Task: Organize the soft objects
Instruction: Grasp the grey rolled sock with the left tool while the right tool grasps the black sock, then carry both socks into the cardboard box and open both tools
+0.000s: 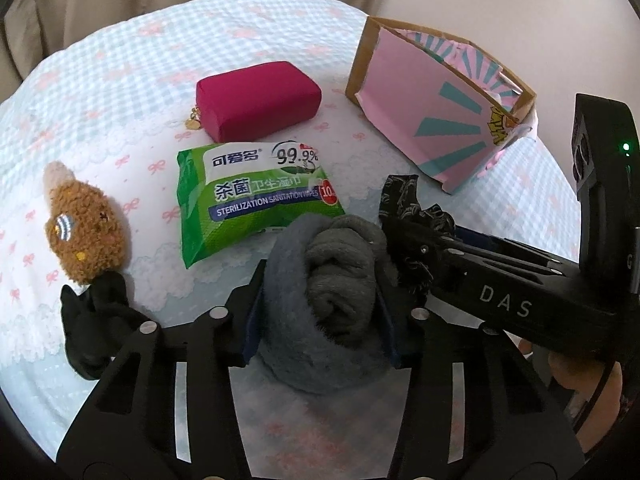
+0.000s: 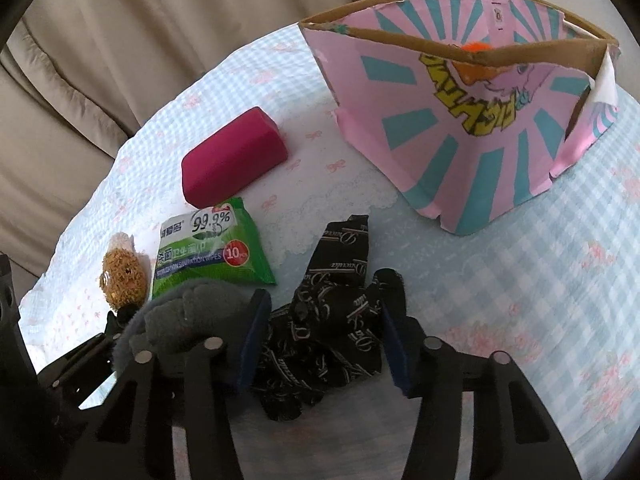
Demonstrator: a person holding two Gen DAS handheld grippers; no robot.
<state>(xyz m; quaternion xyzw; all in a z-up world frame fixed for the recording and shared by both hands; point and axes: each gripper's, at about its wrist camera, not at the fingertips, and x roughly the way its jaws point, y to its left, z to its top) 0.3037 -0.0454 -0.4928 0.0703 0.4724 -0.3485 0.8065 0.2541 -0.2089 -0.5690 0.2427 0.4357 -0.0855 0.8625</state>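
Currently, the left tool [image 1: 318, 304] clamps the rolled grey fleece cloth [image 1: 332, 280] while the right tool [image 2: 324, 344], jaws apart, straddles the crumpled black printed fabric [image 2: 332, 320], presumably for transfer into the pink-and-teal cardboard box [image 2: 460, 120].

Left gripper [image 1: 318, 312]: matte black linkage frame, round silver rivets at the joints, dark blue pads on the finger insides. Right gripper [image 2: 324, 338]: same build; white "DAS" lettering on its side, green indicator light lit on its housing.
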